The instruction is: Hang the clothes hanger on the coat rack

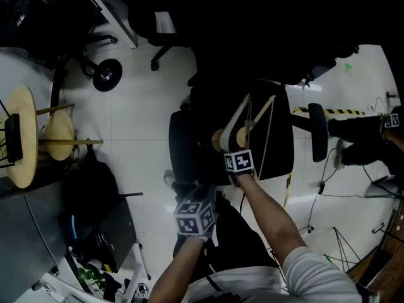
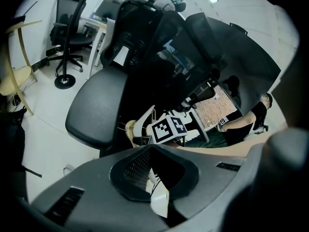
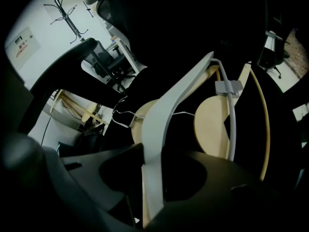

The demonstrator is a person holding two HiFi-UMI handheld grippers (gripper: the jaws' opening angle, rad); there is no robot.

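Observation:
Several hangers lie on a black office chair (image 1: 182, 145). My right gripper (image 1: 228, 141) reaches down to them; in the right gripper view its jaws (image 3: 153, 178) stand either side of the flat arm of a white hanger (image 3: 174, 105), with the pads against its edges. Wooden hangers (image 3: 212, 124) and a wire hook (image 3: 120, 114) lie behind it. My left gripper (image 1: 196, 197) hovers just short of the chair, its jaws (image 2: 150, 151) met at the tip with nothing held. The black coat rack (image 1: 106, 74) stands at the far left, and its hooks (image 3: 65, 6) show in the right gripper view.
Round wooden stools (image 1: 22, 137) stand at the left over dark bags (image 1: 95, 188). Another office chair (image 2: 67, 33) stands beside the coat rack. A person's legs (image 1: 363, 141) and yellow-black floor tape (image 1: 341, 112) are at the right. Cables and stands lie bottom right.

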